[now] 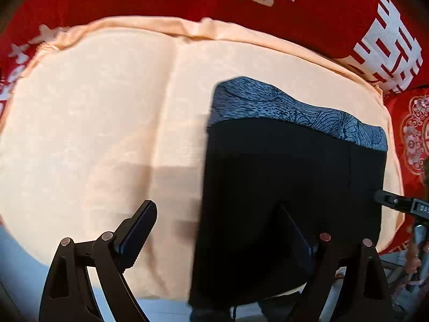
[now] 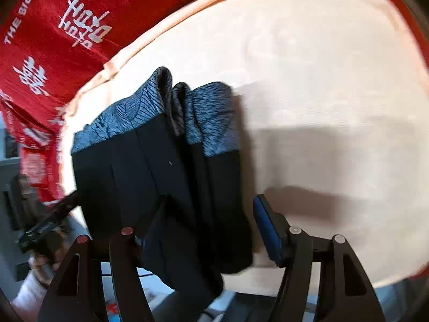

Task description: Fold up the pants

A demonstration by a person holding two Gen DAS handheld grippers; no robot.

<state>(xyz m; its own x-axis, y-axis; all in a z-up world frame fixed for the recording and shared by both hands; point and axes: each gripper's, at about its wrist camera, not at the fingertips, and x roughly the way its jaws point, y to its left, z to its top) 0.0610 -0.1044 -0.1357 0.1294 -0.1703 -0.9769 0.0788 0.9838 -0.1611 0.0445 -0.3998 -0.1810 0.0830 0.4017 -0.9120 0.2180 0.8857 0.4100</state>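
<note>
Black pants (image 1: 289, 187) with blue-grey patterned cuffs (image 1: 295, 110) lie folded lengthwise on a cream cloth (image 1: 93, 134). My left gripper (image 1: 217, 228) is open; its left finger (image 1: 139, 225) is over the cream cloth and its right finger is over the black fabric. In the right wrist view the pants (image 2: 161, 177) lie with the cuffs (image 2: 128, 112) away from me and the near end hangs over the cloth's front edge. My right gripper (image 2: 211, 214) is open and straddles the pants' near part. The tip of the other gripper (image 1: 396, 202) shows at the pants' right edge.
A red cloth with white characters (image 1: 295, 5) covers the surface behind and beside the cream cloth (image 2: 321, 107). It also shows in the right wrist view (image 2: 53, 40). The surface's front edge lies just below my fingers, with floor clutter beyond it.
</note>
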